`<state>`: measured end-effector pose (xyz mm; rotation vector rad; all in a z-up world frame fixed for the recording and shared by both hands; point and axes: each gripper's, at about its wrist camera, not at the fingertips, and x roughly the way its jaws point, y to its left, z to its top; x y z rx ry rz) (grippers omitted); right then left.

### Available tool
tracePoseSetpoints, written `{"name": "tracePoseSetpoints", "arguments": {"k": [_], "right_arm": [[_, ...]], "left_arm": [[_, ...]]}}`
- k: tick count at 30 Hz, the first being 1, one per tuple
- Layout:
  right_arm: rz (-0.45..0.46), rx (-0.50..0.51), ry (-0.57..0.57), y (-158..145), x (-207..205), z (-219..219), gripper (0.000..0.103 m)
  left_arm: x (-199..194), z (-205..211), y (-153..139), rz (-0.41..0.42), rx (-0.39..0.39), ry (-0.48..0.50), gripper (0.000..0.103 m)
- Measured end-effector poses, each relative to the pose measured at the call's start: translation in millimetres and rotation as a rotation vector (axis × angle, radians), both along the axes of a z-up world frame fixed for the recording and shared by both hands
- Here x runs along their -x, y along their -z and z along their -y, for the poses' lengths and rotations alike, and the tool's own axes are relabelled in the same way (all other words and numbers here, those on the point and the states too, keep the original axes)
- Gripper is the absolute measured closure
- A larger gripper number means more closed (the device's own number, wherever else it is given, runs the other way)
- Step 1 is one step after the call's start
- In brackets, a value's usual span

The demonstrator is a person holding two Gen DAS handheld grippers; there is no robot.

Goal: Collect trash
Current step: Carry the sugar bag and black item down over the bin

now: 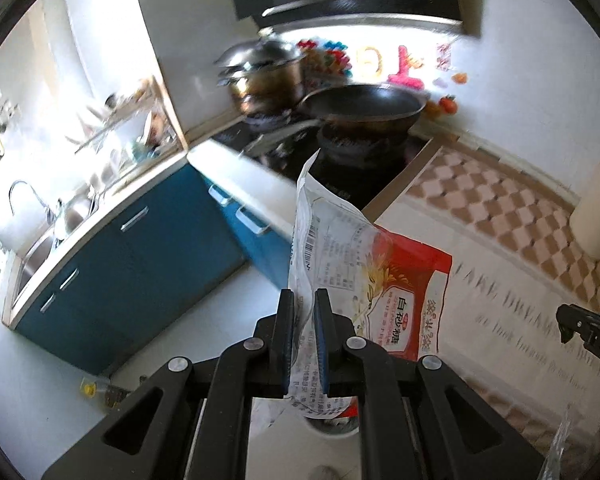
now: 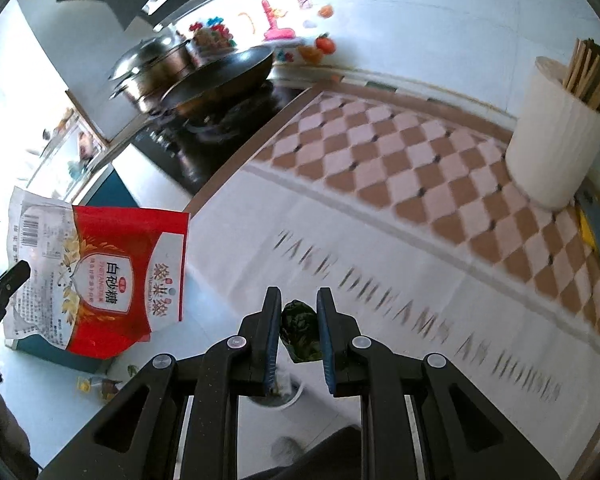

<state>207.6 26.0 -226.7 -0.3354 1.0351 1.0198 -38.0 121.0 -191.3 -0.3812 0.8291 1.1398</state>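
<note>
My left gripper (image 1: 305, 300) is shut on an empty red-and-white sugar bag (image 1: 340, 256), holding it upright in the air past the counter's edge. The bag also shows at the left of the right wrist view (image 2: 100, 276), with a left fingertip (image 2: 14, 274) on it. My right gripper (image 2: 299, 300) is shut on a small dark green crumpled scrap (image 2: 300, 336), held above the counter's front edge. A white bin (image 2: 278, 396) stands on the floor below both grippers; its rim shows under the bag in the left wrist view (image 1: 332, 428).
The counter carries a checkered mat with printed text (image 2: 400, 208). A white holder with chopsticks (image 2: 556, 136) stands at its far right. A stove with a black wok (image 1: 364, 106) and steel pot (image 1: 264, 72) lies beyond. Blue cabinets (image 1: 140, 264) and a sink (image 1: 40, 248) are at left.
</note>
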Motion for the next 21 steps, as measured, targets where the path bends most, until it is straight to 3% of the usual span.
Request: {"name": "tracePoseSetpoints", "arguments": {"k": [4, 10, 16, 21], "right_arm": [[-0.022, 0.047, -0.020, 25, 54, 2, 0.084], [-0.071, 0.171, -0.067, 97, 118, -18, 0.084], [-0.113, 0.305, -0.163, 208, 163, -55, 0.084], [-0.130, 0.400, -0.225, 338, 181, -81, 0.084]], "left_arm": [[39, -8, 37, -0.036, 0.067, -0.018, 0.096], [68, -33, 127, -0.110, 0.226, -0.069, 0.096], [77, -63, 266, -0.206, 0.359, -0.141, 0.096], [74, -84, 404, -0.249, 0.486, -0.178, 0.096]]}}
